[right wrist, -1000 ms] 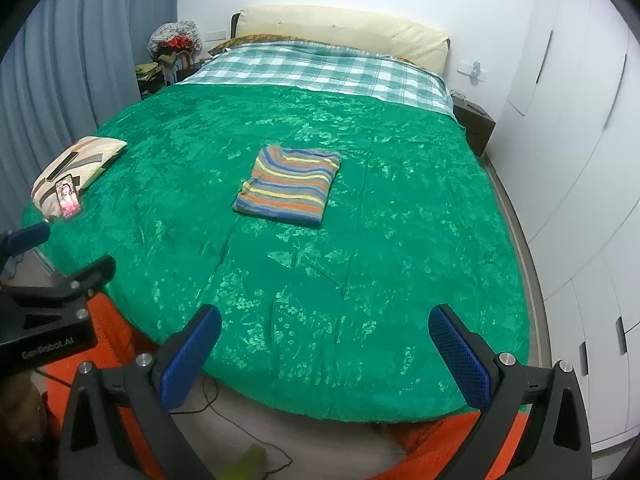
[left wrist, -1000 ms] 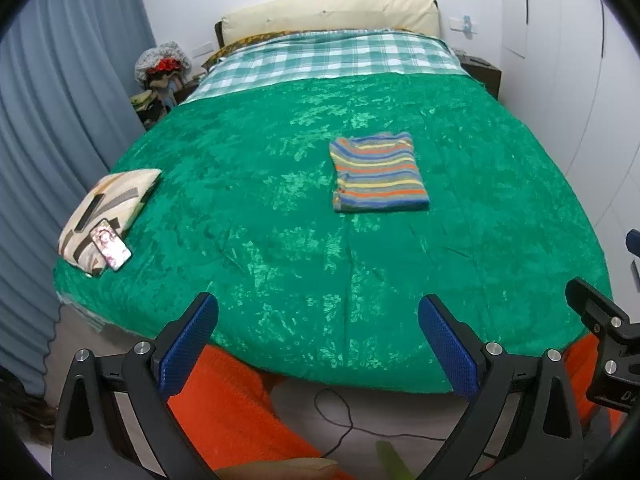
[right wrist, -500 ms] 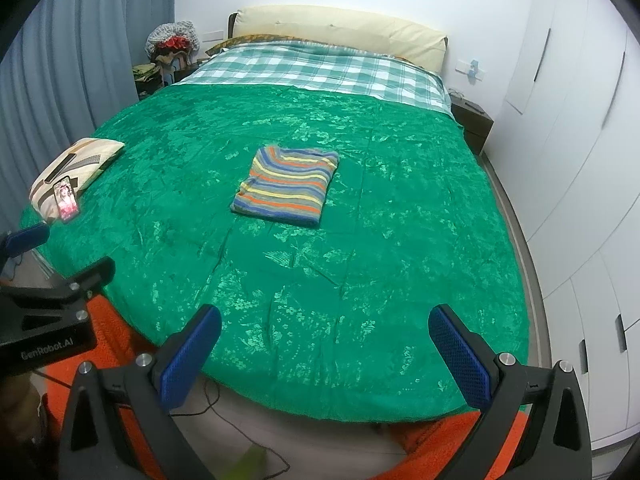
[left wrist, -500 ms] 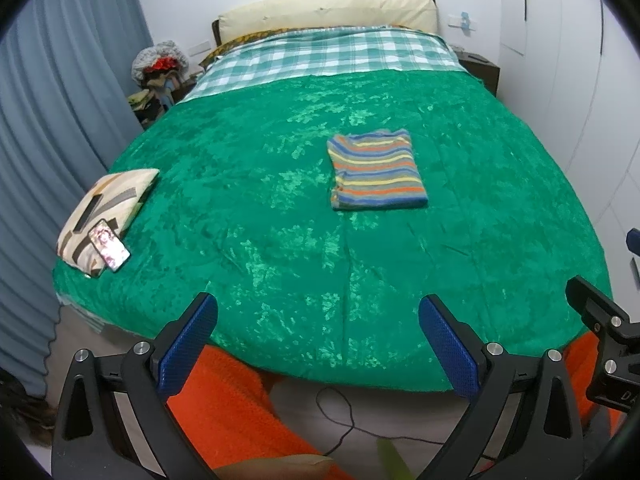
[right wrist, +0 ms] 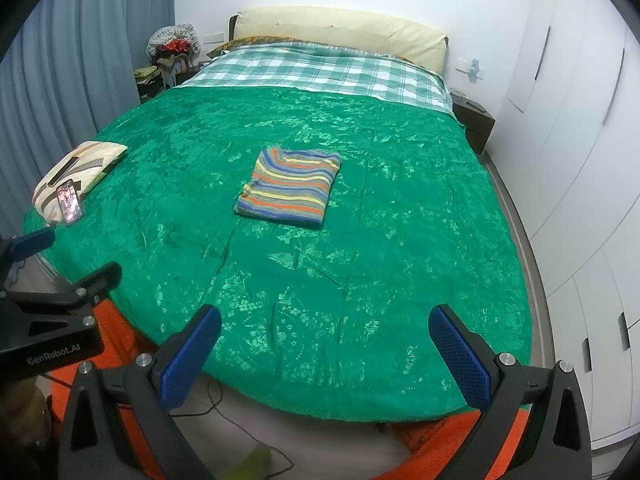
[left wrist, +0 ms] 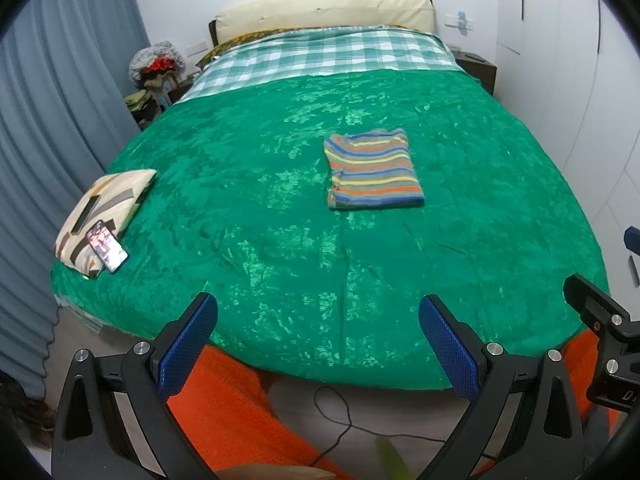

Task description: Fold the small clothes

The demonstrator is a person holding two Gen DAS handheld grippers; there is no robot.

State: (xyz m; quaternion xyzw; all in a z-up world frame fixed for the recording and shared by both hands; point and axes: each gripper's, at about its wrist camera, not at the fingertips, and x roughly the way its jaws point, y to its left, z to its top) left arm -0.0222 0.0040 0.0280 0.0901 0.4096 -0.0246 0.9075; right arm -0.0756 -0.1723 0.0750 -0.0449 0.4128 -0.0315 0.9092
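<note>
Nearest us, we hold the left gripper (left wrist: 318, 322) and right gripper (right wrist: 324, 332) back off the foot of the bed (left wrist: 280, 240), fingers spread wide and empty, barely shifted over the last second. Mid-bed, well apart from both, the striped garment (left wrist: 374, 174) lies unmoved as a compact folded rectangle. We judge this fold complete; farther left, a cushion (left wrist: 102, 208) carries a phone (left wrist: 107, 246).
</note>
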